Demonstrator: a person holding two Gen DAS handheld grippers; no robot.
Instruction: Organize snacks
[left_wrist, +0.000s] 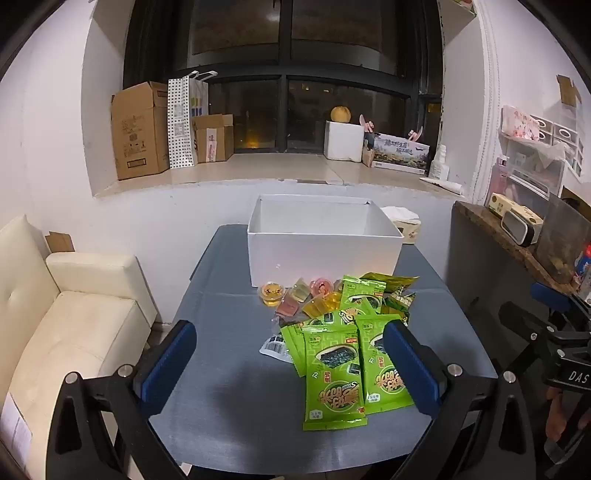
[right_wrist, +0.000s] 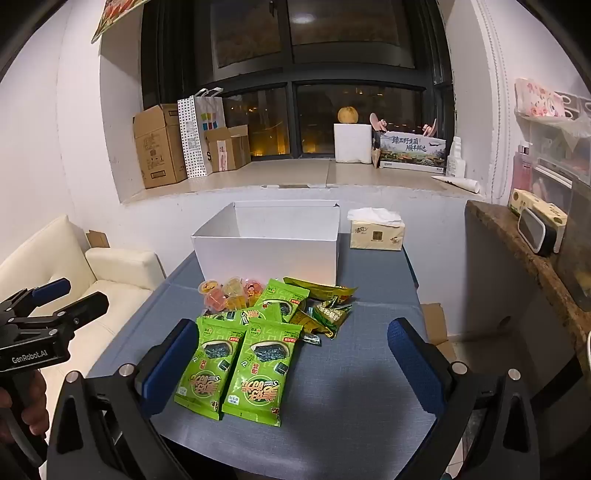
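1. Left gripper (left_wrist: 290, 363) and right gripper (right_wrist: 291, 363): both spread wide, holding nothing.
2. Seaweed packets (right_wrist: 236, 365) lie mid-table (right_wrist: 351, 369); white box (right_wrist: 269, 254) at 12 o'clock.
3. Bare cloth toward 3 o'clock edge.

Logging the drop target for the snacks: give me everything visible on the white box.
The white box is a lidless rectangular carton that looks like smooth cardboard. It stands upright on the blue-grey table, at the far end. What shows of its inner walls is bare; the floor is hidden. Jelly cups and green seaweed packets lie just in front of it, a tissue pack beside it. Neither tool touches it.
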